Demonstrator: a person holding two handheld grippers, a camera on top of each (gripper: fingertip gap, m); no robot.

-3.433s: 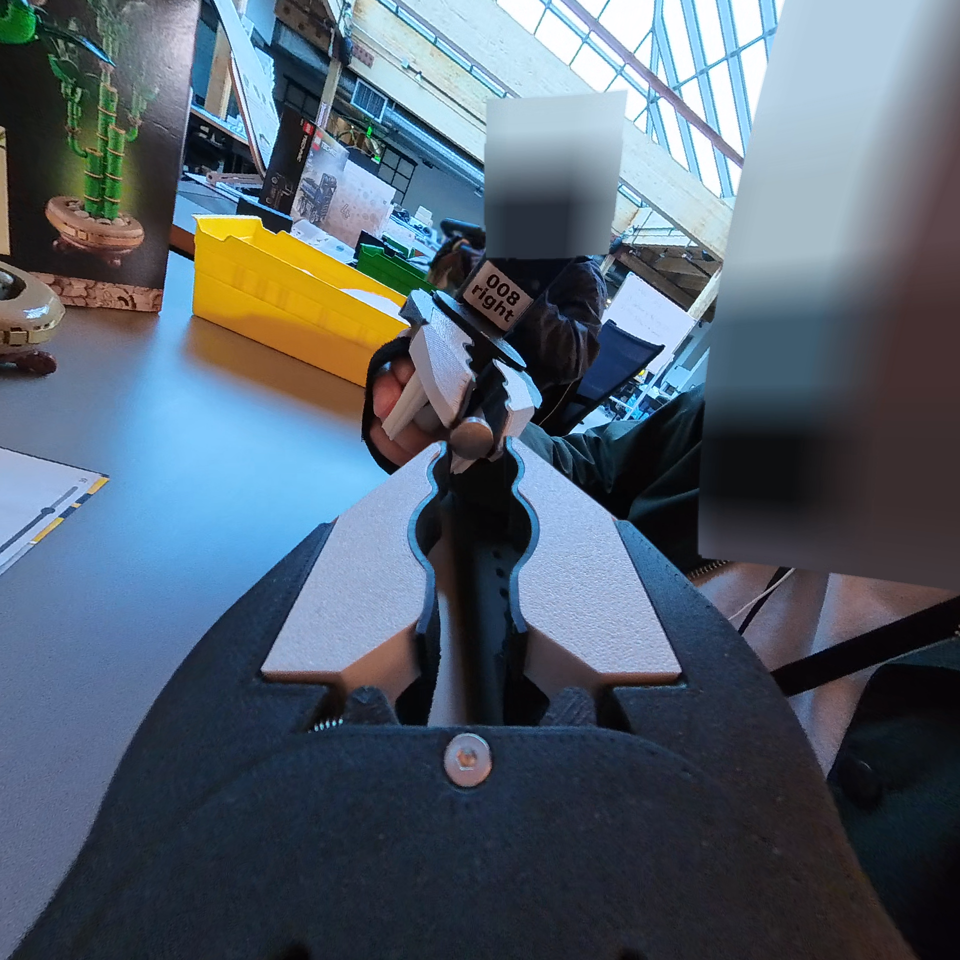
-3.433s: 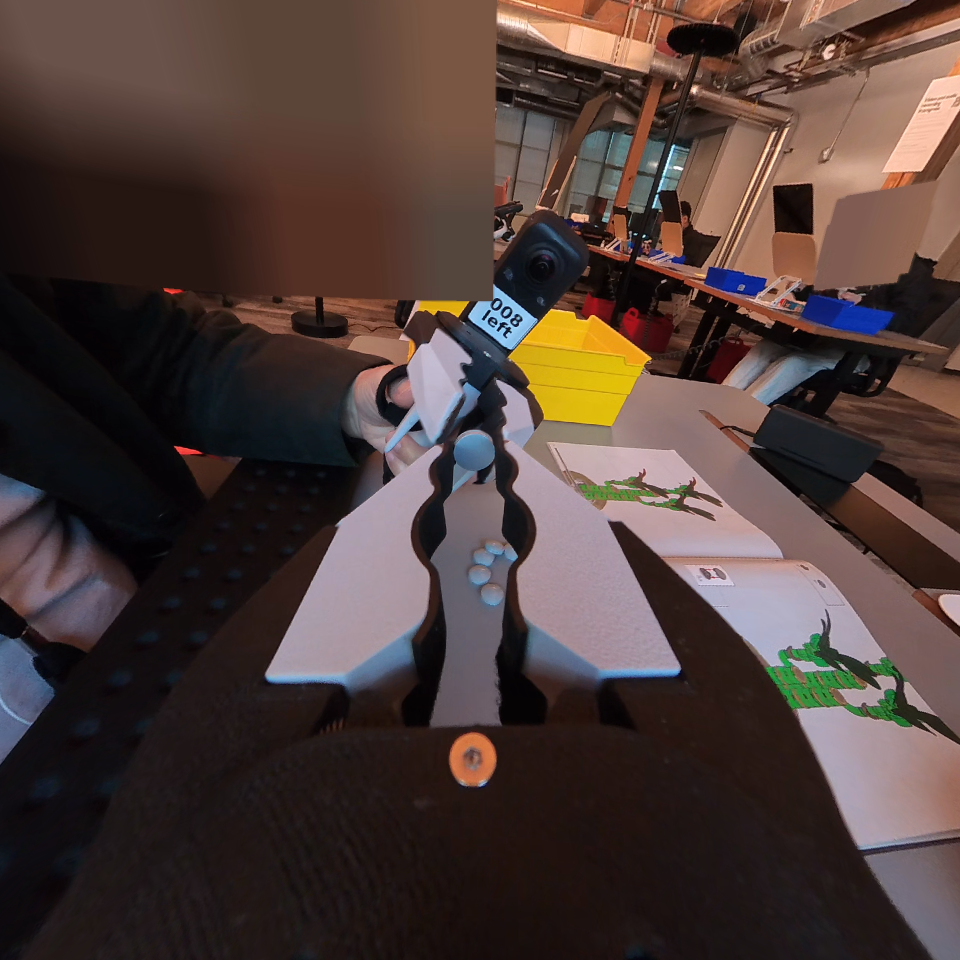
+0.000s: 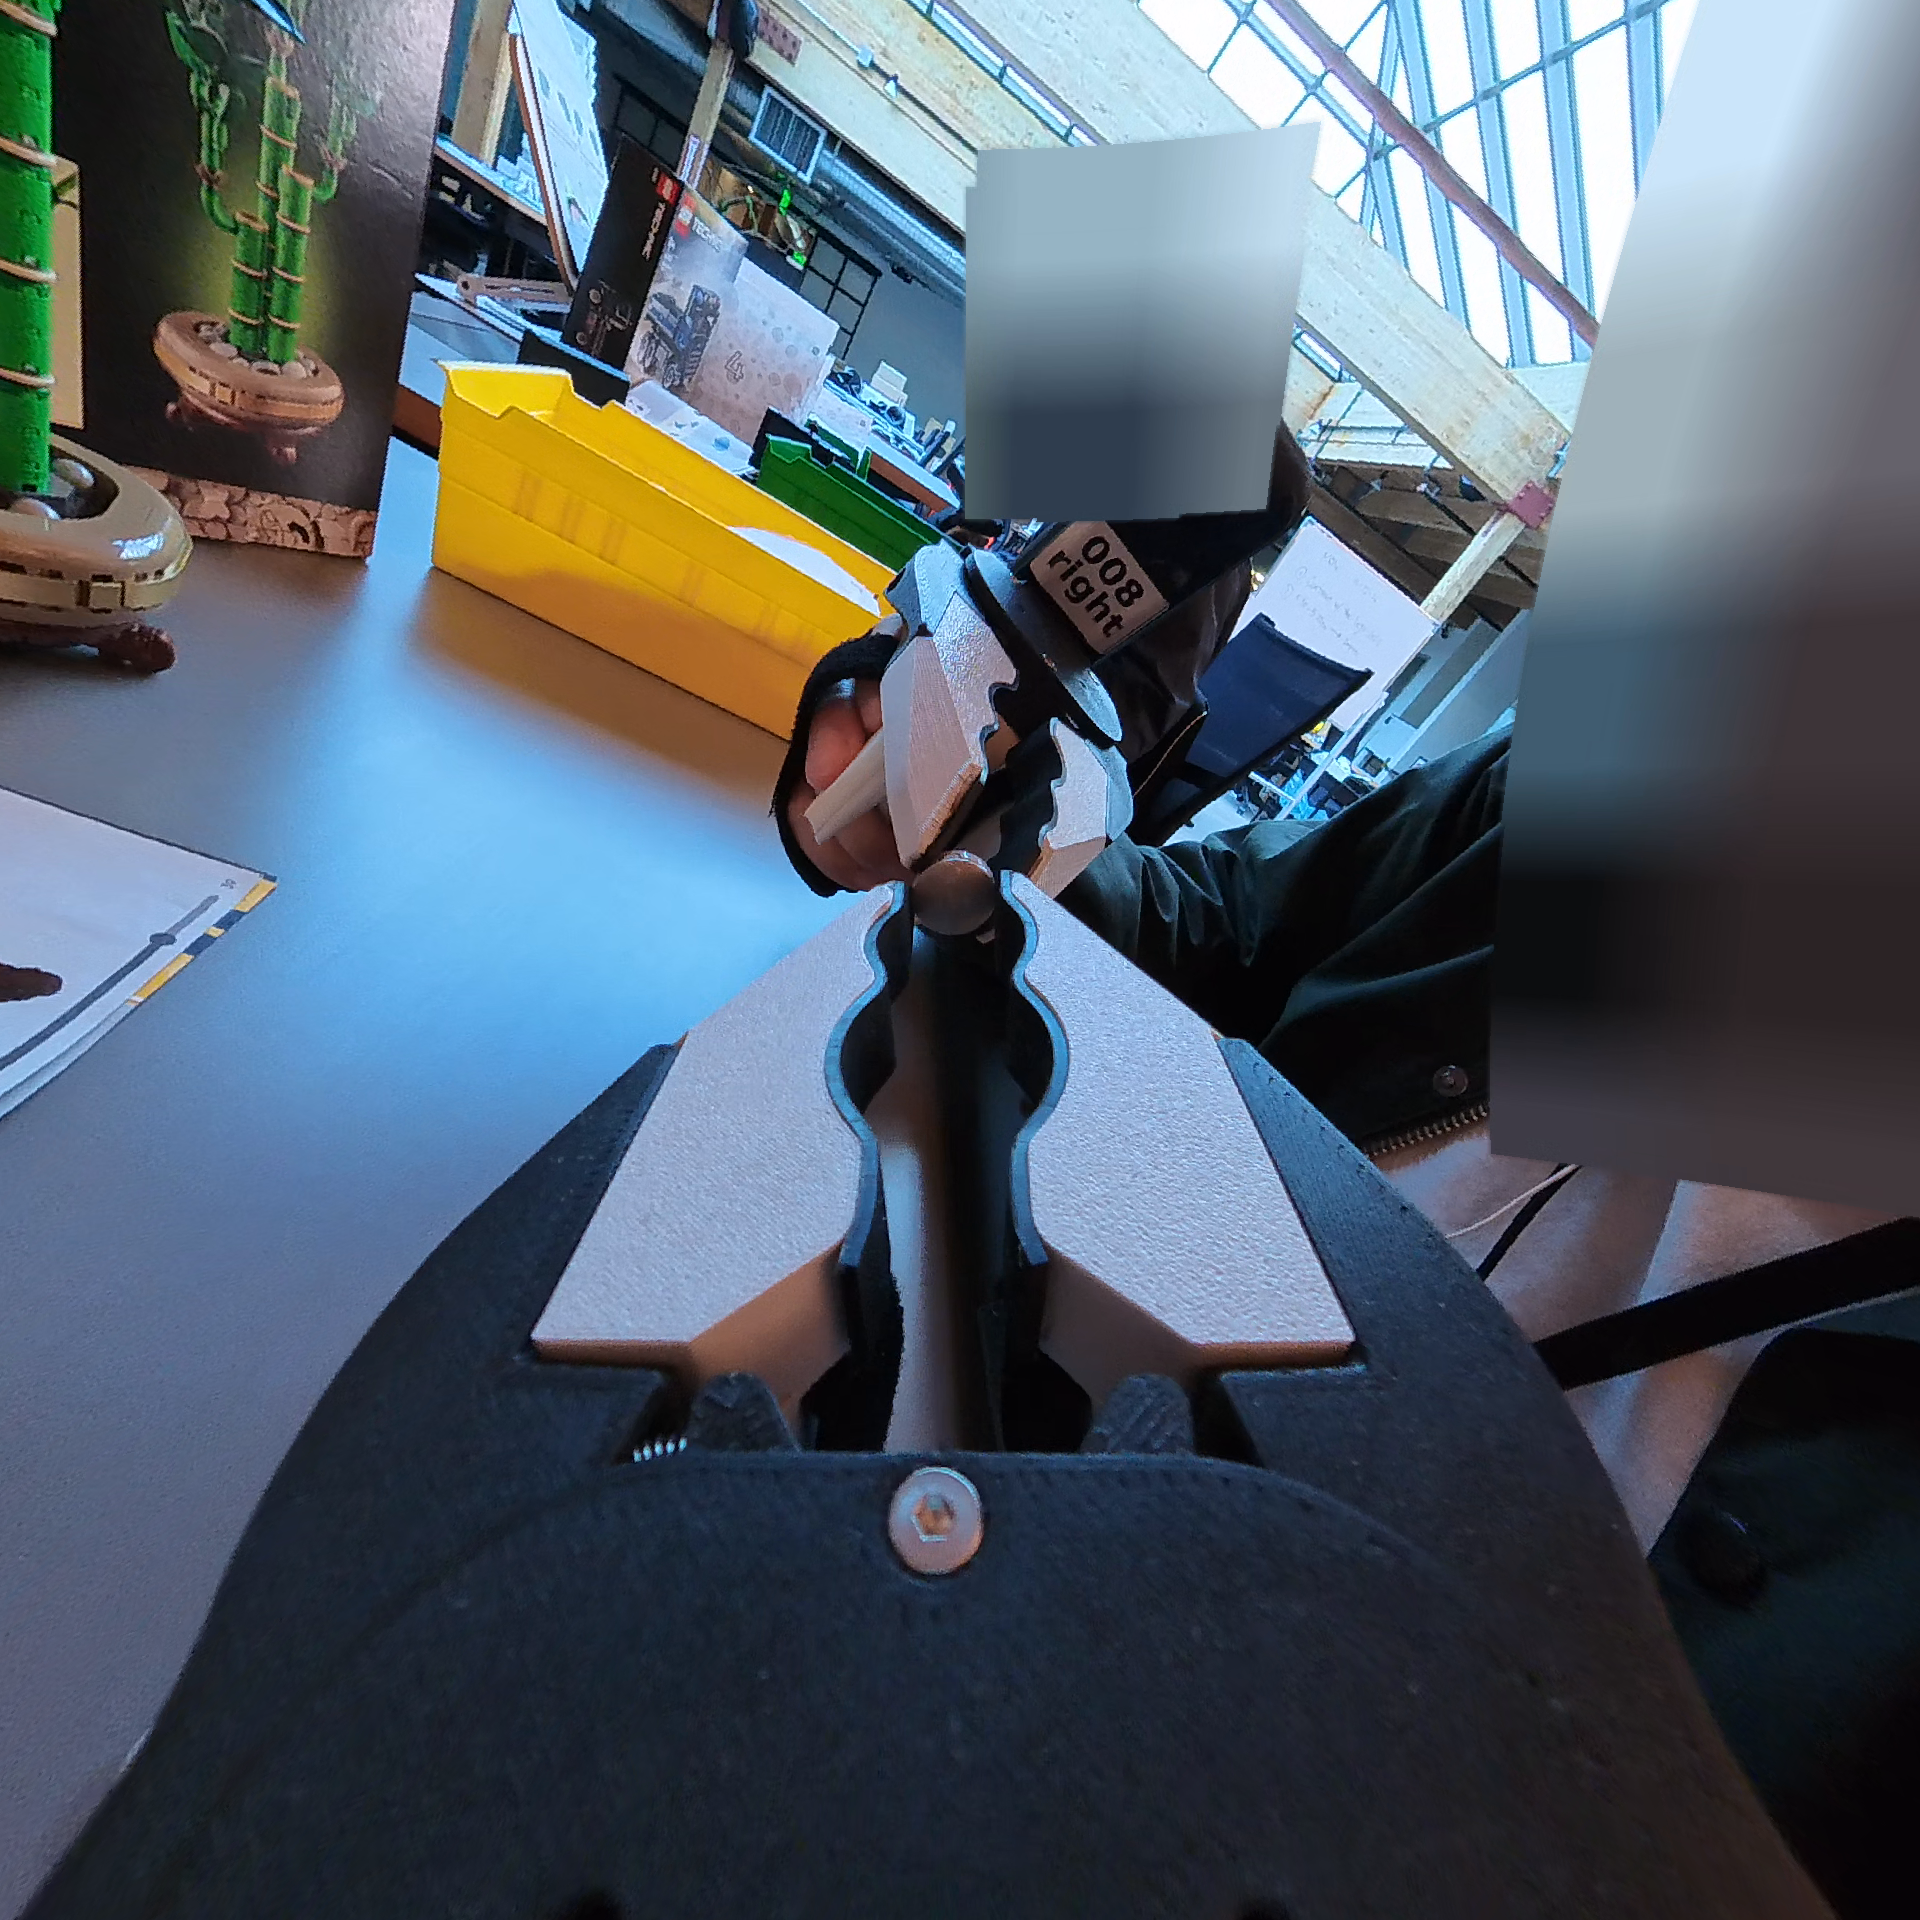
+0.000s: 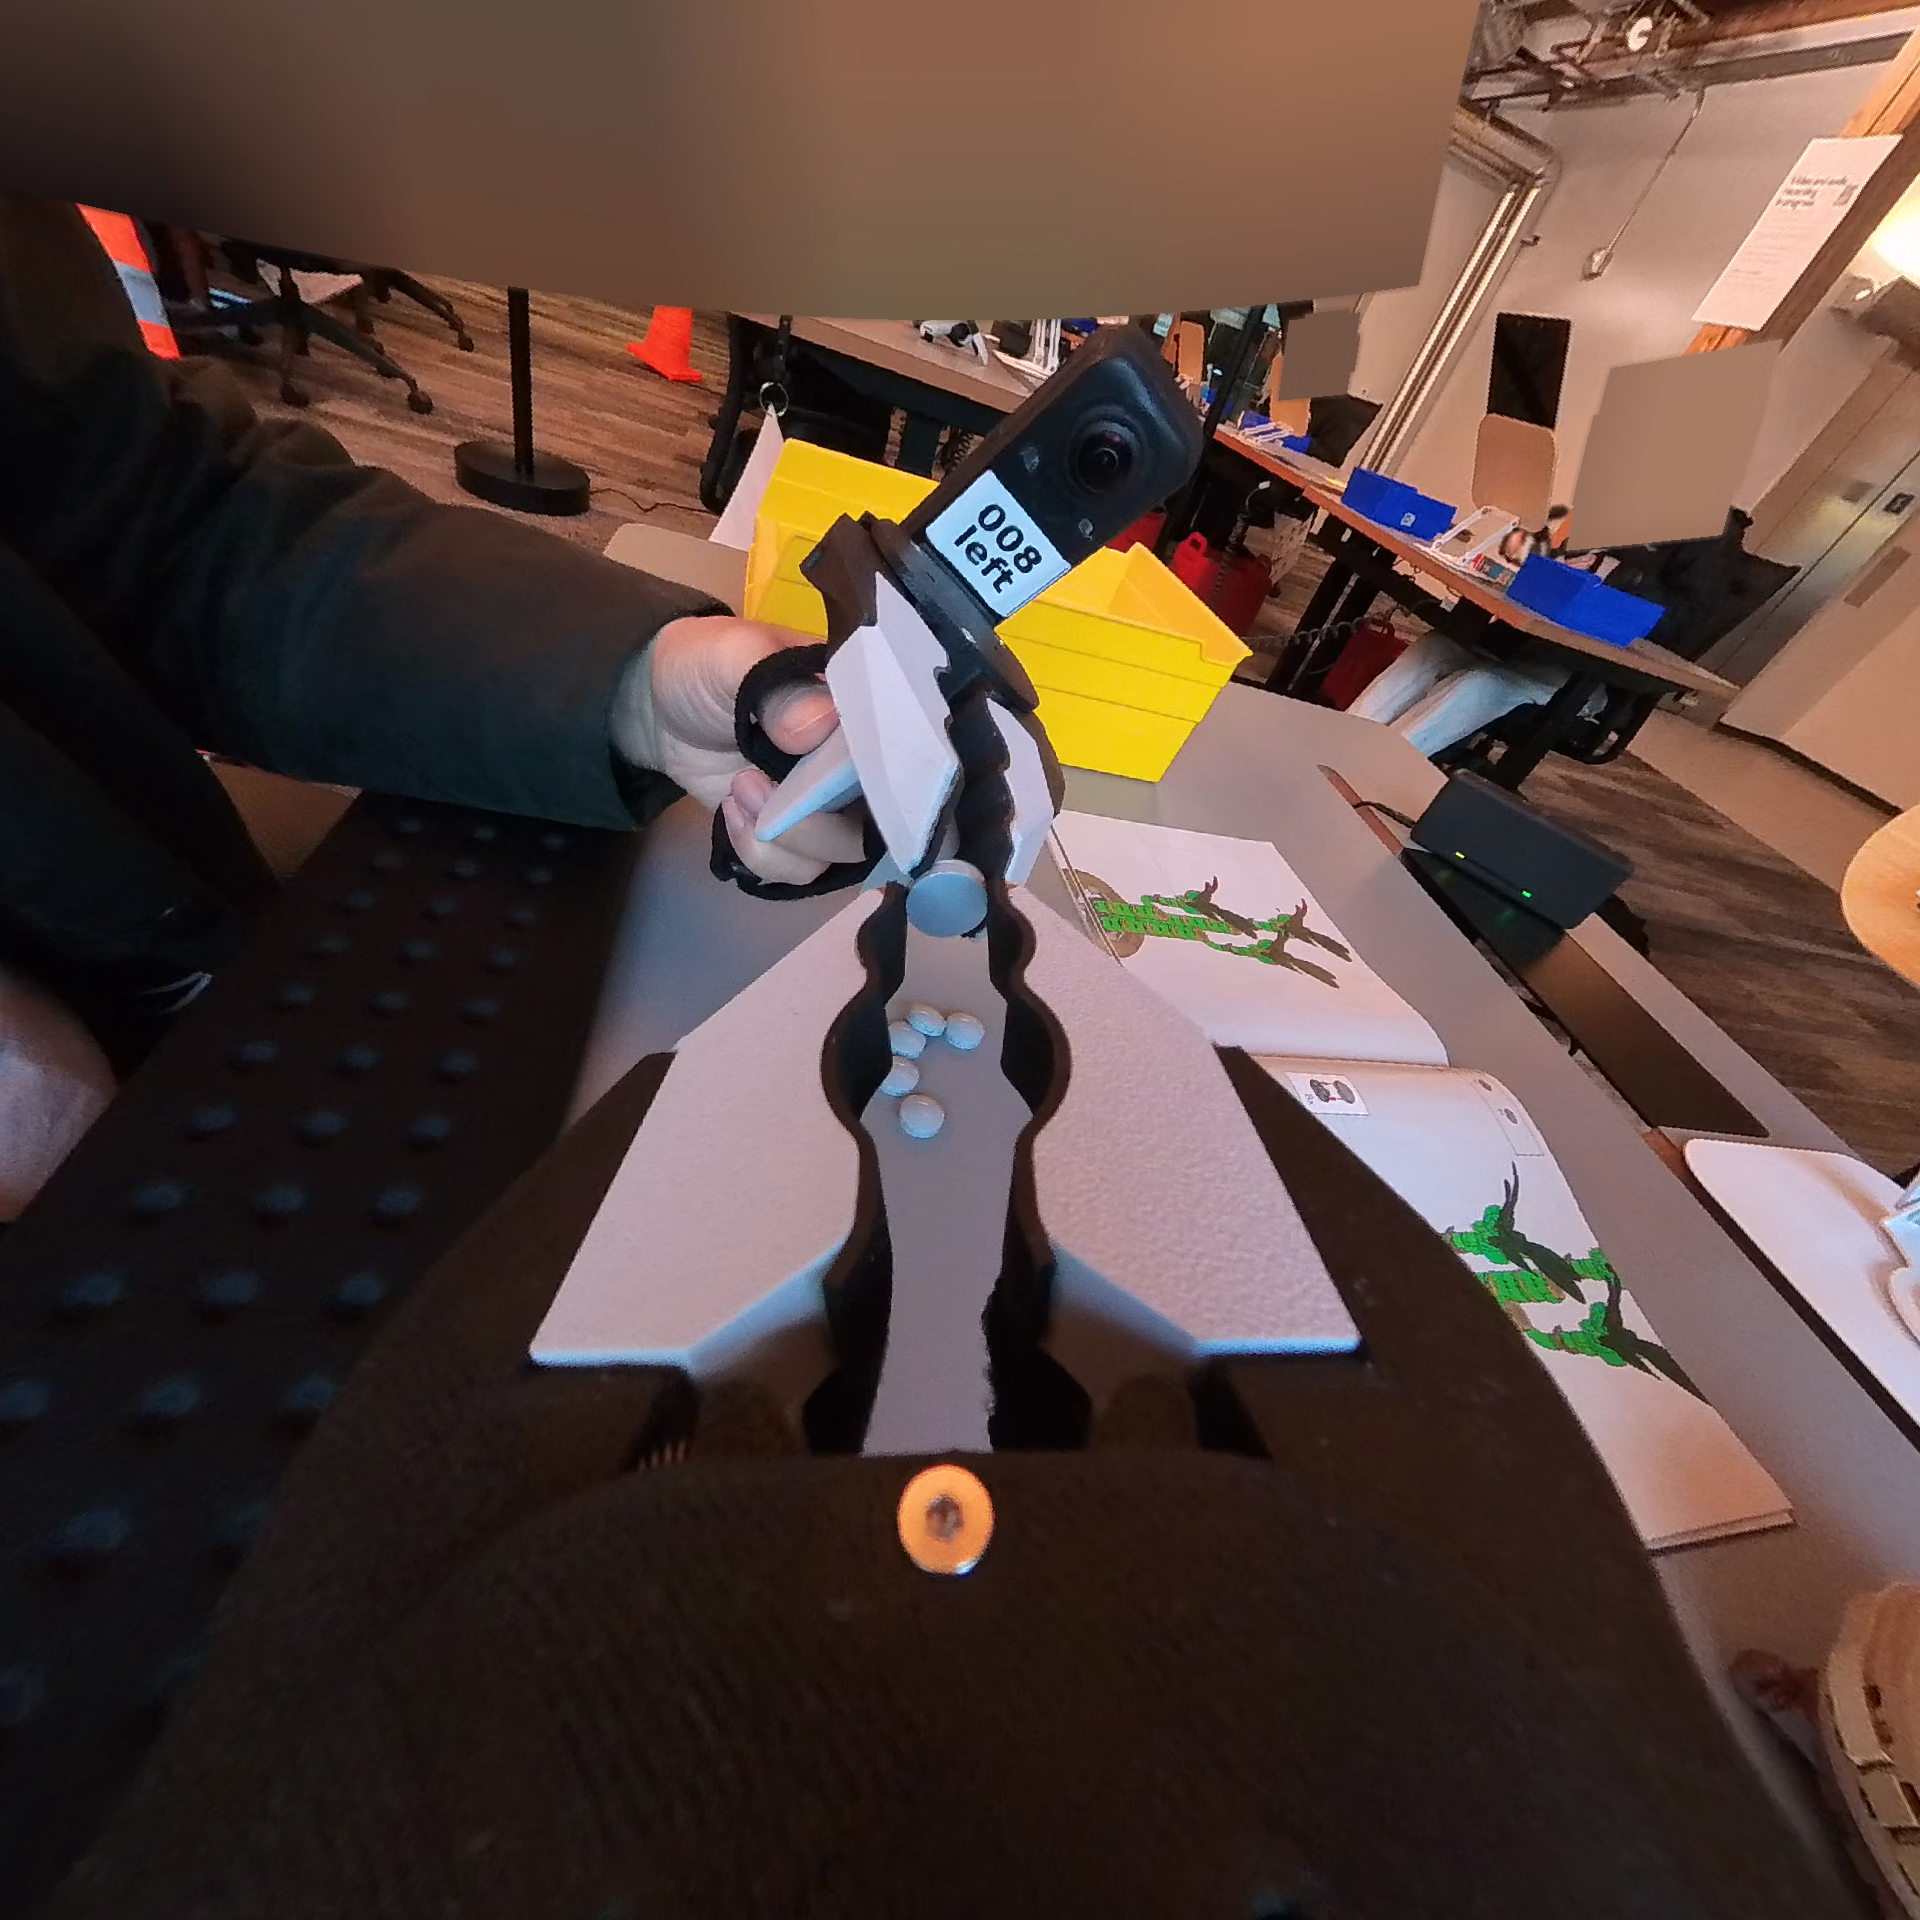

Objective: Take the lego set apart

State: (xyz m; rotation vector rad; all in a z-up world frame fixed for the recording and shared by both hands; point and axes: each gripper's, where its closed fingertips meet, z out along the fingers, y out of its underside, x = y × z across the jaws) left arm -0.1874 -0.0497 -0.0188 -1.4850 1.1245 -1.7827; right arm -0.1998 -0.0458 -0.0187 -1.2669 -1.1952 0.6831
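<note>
A small grey round lego piece [image 3: 956,896] is held in the air between the two grippers, which point at each other tip to tip. My left gripper [image 3: 954,888] is shut on it. My right gripper [image 4: 943,899] is shut on the same piece [image 4: 945,904] from the other side. The right gripper also shows in the left wrist view [image 3: 987,862], and the left gripper in the right wrist view [image 4: 966,868]. Several loose grey round pieces [image 4: 923,1060] lie on the table below. The green bamboo lego model [image 3: 26,260] in its tan pot [image 3: 94,551] stands far left.
A yellow bin [image 3: 623,540] sits behind the grippers; it also shows in the right wrist view [image 4: 1122,665]. The set's box [image 3: 260,260] stands behind the model. An open instruction booklet [image 4: 1351,1039] lies to the right, and a black device [image 4: 1517,842] sits at the table edge. A person's dark sleeve [image 4: 364,623] is on the left. Left and right tips are no more than a few centimetres apart.
</note>
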